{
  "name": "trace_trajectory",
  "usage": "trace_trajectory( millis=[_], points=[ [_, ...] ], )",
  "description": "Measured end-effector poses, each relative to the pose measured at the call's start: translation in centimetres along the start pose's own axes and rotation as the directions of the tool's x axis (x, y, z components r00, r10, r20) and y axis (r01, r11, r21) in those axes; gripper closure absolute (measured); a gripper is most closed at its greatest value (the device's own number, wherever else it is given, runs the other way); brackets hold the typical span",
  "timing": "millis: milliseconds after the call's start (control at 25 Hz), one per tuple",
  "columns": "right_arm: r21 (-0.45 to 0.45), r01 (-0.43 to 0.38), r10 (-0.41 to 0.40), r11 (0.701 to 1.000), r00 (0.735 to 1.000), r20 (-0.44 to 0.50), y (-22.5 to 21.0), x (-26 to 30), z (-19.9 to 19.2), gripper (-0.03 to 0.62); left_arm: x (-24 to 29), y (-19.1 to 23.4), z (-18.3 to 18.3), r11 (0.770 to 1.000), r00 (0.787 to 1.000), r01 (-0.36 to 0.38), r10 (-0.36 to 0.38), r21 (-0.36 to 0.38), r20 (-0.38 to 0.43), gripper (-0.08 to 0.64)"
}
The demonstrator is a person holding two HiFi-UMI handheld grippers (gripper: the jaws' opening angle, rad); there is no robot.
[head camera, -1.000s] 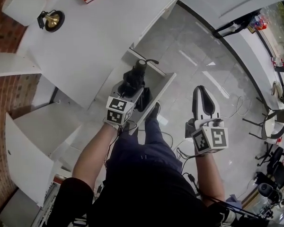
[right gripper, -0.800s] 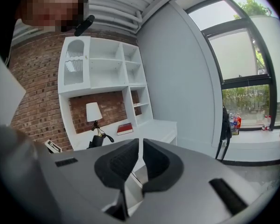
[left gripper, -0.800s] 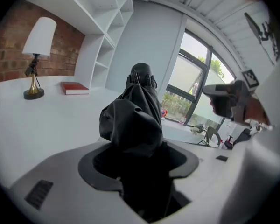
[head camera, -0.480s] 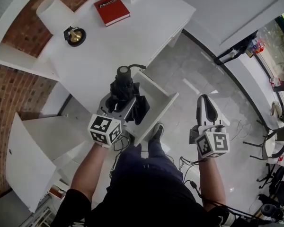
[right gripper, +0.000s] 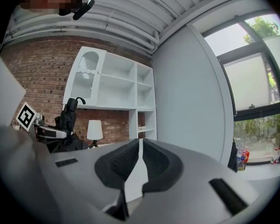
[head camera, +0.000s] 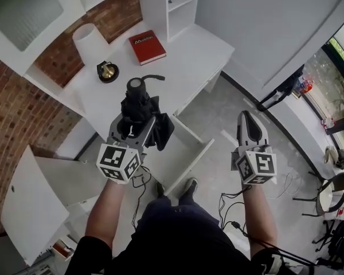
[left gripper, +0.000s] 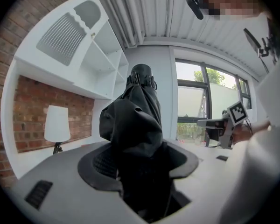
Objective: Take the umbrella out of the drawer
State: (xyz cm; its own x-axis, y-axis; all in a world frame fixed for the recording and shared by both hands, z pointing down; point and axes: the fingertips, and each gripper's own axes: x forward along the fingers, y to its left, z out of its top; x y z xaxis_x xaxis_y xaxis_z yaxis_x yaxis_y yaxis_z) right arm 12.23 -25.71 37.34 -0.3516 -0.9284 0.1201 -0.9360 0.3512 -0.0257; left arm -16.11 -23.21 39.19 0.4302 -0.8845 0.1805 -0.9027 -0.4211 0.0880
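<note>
Head view: left gripper [head camera: 135, 126] clamps the umbrella [head camera: 137, 103] above the drawer [head camera: 189, 153], right gripper [head camera: 246, 118] closed, empty; best to carry it clear with a firm squeeze.

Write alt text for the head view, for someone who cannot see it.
Seen from above, the left gripper is shut on a folded black umbrella, held upright outside the open white drawer of a white desk. The right gripper is shut and empty, over the floor. A red book and a lamp sit on the desk.
</note>
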Motion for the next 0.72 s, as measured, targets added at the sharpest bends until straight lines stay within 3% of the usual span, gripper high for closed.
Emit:
trace_trajectory(
  millis=[280,720],
  points=[
    [-0.124,0.031,-0.021,0.992,0.996,0.085,-0.2,1.6,5.7,0.578,-0.8,1.5,6.4,0.997,0.994,-0.051,0.046,0.058,0.094,0.301],
    [-0.039,0.026,-0.017,0.999,0.974,0.228,1.7,3.5,13.9,0.588,-1.4,2.2,11.6,0.988,0.976,-0.152,0.150,0.004,0.159,0.302]
  ],
)
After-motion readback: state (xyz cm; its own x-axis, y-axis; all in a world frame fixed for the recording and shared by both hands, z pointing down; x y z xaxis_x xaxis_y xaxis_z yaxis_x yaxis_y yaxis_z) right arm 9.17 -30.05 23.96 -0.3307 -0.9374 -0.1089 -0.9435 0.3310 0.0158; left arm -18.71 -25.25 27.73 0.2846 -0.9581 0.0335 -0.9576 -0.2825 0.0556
